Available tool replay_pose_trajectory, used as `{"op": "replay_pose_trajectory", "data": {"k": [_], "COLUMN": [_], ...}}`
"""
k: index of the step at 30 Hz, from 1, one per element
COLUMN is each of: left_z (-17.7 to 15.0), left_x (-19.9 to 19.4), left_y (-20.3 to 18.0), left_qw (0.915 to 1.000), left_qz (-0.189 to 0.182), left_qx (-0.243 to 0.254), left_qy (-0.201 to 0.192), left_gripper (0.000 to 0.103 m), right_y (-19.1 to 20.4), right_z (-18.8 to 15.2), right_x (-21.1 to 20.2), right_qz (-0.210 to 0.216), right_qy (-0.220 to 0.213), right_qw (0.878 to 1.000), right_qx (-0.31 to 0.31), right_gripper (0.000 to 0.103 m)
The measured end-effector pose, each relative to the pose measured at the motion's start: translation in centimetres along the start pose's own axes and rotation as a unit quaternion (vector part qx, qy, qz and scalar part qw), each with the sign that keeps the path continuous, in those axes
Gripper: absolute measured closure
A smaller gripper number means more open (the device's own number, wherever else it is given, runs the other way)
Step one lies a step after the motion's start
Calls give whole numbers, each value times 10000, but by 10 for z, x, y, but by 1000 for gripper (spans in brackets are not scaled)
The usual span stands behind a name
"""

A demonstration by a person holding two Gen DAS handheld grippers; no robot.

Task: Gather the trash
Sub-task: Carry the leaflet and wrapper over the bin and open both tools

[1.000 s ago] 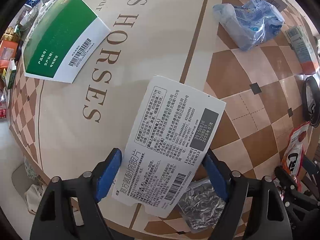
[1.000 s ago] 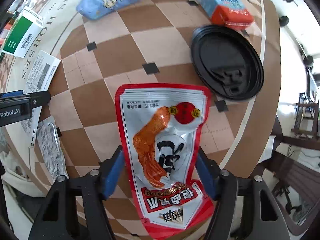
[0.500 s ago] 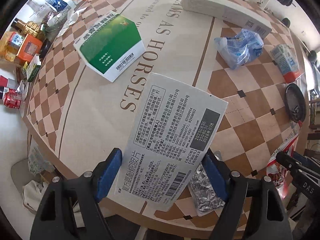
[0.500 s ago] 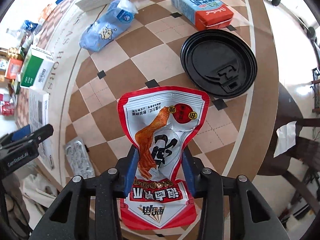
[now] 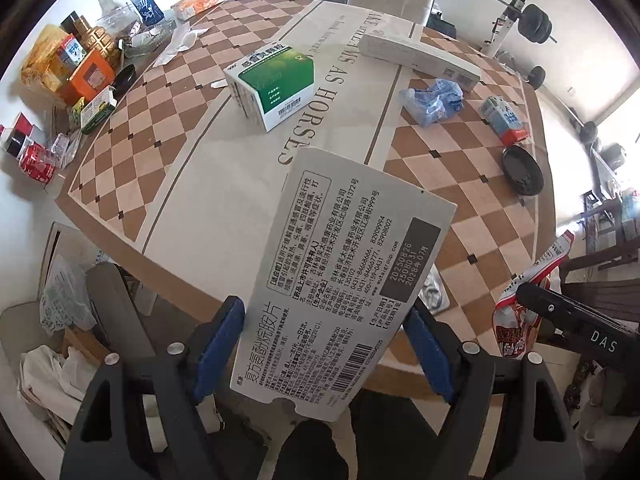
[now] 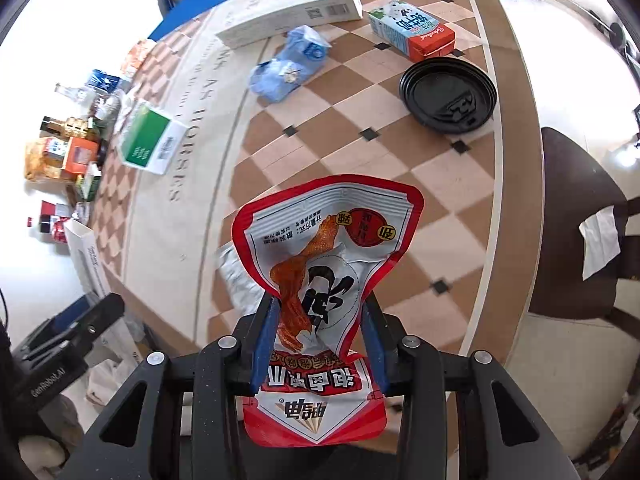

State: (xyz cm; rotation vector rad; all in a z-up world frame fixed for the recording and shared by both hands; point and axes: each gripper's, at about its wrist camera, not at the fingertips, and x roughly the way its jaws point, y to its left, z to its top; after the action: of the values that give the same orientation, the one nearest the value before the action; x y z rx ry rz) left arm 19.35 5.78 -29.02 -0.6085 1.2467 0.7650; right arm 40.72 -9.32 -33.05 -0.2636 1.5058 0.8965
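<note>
Left wrist view: left gripper [image 5: 324, 344] is clamping the stiff, light flattened medicine carton [image 5: 344, 276] by its edges, lower centre; right wrist view: right gripper [image 6: 318, 338] is pinching the soft, crinkling snack pouch [image 6: 326, 280] mid-body above the worktop [image 6: 360, 152].

Carton [image 5: 344, 276] – matt white card, printed. Pouch [image 6: 324, 276] – glossy plastic film, crinkled. Lid [image 6: 448, 96] smooth black plastic. Blister pack [image 6: 236, 276] shiny foil. Tabletop [image 6: 360, 160] smooth, checkered. Gripper pads [image 5: 218, 344] blue, matt.
</note>
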Motion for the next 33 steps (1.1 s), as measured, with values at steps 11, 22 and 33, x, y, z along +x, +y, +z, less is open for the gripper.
{"op": "replay_pose_trajectory", "data": {"k": [11, 22, 33], "left_z": [-113, -169, -185], "left_x": [25, 186, 353], "left_y": [47, 69, 66], "left_qw": [9966, 9714, 9557], "left_qz": [-617, -1230, -1431], "left_qx": [-126, -923, -974], "left_qy": [532, 1810, 2379], "left_gripper": [24, 24, 23], "right_y": [26, -3, -48], "right_z": [-166, -268, -278], "right_x": [-17, 105, 287], "right_qz": [71, -513, -621], "right_qy": [-158, 926, 1225], "right_qw": [9983, 9907, 9849], "right_qx": [565, 857, 1050], "right_gripper": [61, 61, 61]}}
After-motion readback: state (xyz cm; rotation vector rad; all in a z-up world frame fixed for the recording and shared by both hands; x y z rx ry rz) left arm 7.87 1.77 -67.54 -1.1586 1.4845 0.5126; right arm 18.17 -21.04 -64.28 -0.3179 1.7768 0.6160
